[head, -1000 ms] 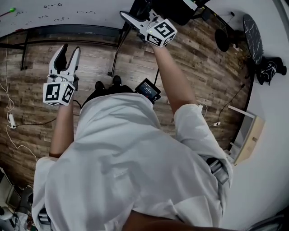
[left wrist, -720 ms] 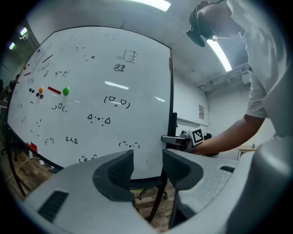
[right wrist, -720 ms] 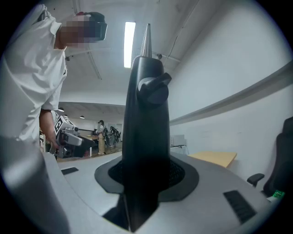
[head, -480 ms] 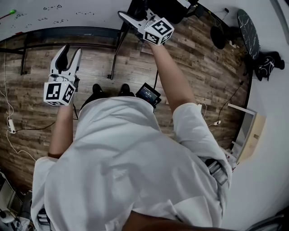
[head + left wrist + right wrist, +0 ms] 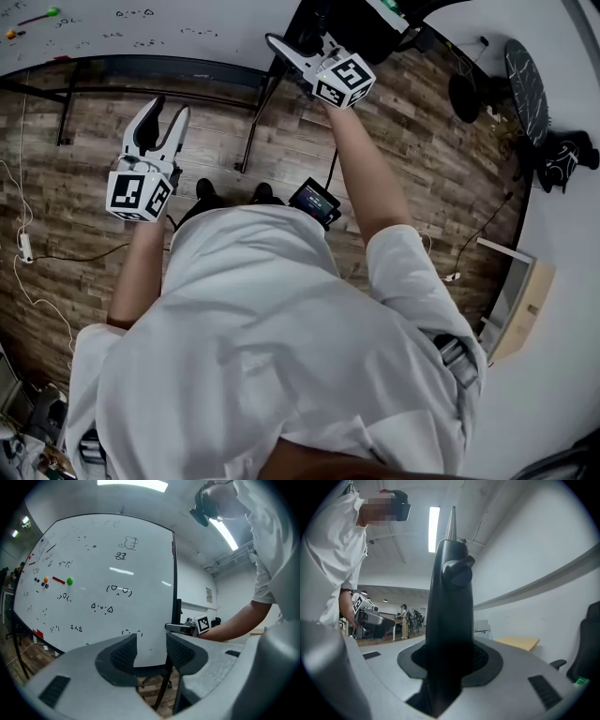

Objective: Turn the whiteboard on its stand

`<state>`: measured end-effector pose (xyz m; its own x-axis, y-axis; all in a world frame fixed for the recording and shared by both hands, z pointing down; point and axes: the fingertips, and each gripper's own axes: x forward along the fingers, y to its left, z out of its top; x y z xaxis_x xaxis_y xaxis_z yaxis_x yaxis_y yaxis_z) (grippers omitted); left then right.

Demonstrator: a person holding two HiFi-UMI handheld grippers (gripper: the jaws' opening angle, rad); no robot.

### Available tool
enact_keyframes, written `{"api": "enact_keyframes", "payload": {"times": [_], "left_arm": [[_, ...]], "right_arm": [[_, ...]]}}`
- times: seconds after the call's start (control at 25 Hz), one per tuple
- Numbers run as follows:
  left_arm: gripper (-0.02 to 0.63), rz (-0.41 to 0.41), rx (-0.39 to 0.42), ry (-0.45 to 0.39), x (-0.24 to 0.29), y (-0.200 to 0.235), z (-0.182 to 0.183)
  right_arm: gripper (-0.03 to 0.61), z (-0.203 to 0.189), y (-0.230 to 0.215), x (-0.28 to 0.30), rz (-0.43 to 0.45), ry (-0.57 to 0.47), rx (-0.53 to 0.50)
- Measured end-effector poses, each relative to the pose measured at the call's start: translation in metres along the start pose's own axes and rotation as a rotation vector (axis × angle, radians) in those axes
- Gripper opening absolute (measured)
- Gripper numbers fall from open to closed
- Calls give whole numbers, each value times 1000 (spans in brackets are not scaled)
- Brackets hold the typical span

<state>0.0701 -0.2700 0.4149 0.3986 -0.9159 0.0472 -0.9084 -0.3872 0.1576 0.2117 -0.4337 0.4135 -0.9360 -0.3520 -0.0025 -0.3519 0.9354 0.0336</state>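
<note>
With the right gripper [image 5: 286, 52] fingers pinching the side post [image 5: 450, 597] of the whiteboard [image 5: 103, 573] and the left gripper [image 5: 169, 109] fingers spread empty, both have drifted rightward in frame, so the turn looks barely begun.

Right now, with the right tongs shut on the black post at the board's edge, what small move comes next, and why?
Probably swing the right tongs sideways to start the whiteboard pivoting. They clamp the black post, while the left tongs stand open and empty, facing the board's front, so no second grip is ready.
</note>
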Motion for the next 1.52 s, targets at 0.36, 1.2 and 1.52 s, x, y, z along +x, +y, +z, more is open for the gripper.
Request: {"api": "enact_keyframes", "payload": {"times": [0.36, 1.2, 1.52], "left_arm": [[199, -9, 25, 7, 11, -48, -4], [199, 33, 32, 3, -7, -98, -10], [198, 42, 39, -14, -16, -111, -8]], "right_arm": [[146, 0, -12, -49, -12, -18, -2], [152, 2, -25, -102, -38, -26, 1], [153, 4, -22, -115, -46, -25, -2]]}}
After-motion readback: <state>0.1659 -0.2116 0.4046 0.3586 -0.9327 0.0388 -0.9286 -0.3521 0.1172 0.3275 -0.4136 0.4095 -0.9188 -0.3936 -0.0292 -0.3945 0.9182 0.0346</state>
